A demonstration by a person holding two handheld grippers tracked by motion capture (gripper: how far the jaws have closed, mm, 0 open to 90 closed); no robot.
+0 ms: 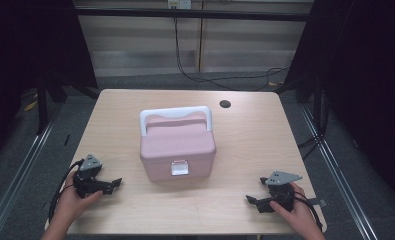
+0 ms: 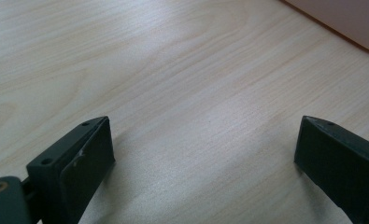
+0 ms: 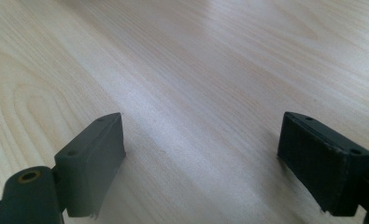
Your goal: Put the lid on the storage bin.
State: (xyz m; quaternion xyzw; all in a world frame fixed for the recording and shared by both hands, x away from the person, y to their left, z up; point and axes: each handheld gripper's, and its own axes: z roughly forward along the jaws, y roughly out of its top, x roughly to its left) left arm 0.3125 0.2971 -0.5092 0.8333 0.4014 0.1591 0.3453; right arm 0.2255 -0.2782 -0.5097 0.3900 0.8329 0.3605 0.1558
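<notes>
Both tools, left and right, gaping, empty, near front corners. Risk: pink box skidding on smooth counter (latch shut) if prodded one-sidedly.

The left hand-held gripper is showing a black body with a grey three-cornered plate sitting on top of it and a black cable looping out behind it. The right hand-held gripper is wearing the same black build, with its own grey plate on top and a dark strap trailing beside it. In the gripper views, each jaw is appearing as a flat, dark rectangular block with small screw holes along its upper edge, and a brass-coloured bushing is sitting in the dark housing below the jaw block. The person's forearms are showing no sleeves.
</notes>
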